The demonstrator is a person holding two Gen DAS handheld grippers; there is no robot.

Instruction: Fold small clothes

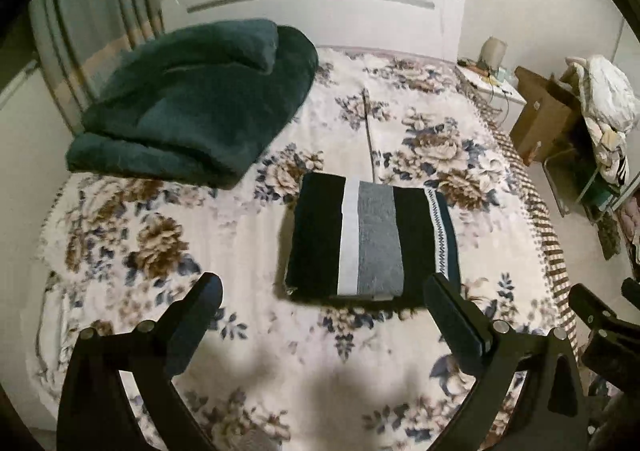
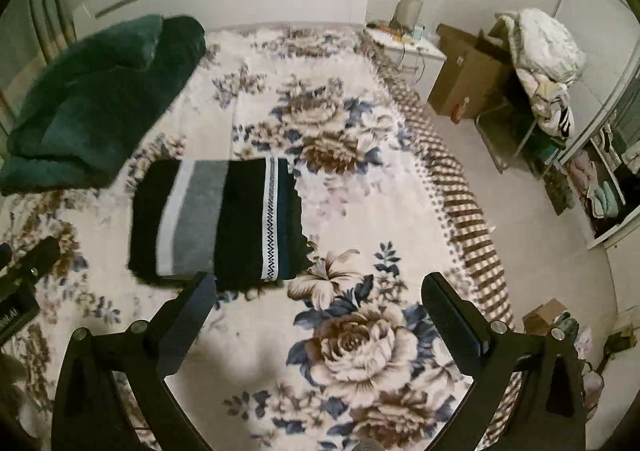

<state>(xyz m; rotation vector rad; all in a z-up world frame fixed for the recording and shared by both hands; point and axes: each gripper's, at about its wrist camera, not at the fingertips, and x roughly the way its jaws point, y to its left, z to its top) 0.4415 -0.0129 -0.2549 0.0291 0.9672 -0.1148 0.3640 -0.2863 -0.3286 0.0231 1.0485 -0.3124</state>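
A folded garment [image 1: 370, 239], black with white and grey bands and a zigzag trim, lies flat on the floral bed cover [image 1: 160, 235]. My left gripper [image 1: 324, 287] hangs above the bed on the near side of it, jaws wide open and empty. In the right wrist view the same folded garment [image 2: 218, 219] sits up and to the left of my right gripper [image 2: 318, 287], which is also open with nothing between its fingers. The right gripper shows at the right edge of the left wrist view, and the left gripper at the left edge of the right wrist view.
A thick dark green folded blanket [image 1: 192, 103] lies at the bed's far left by the white headboard [image 1: 316, 7]. To the right of the bed stand a nightstand [image 1: 494, 87], a cardboard box [image 1: 540, 111] and a rack piled with clothes [image 1: 608, 103].
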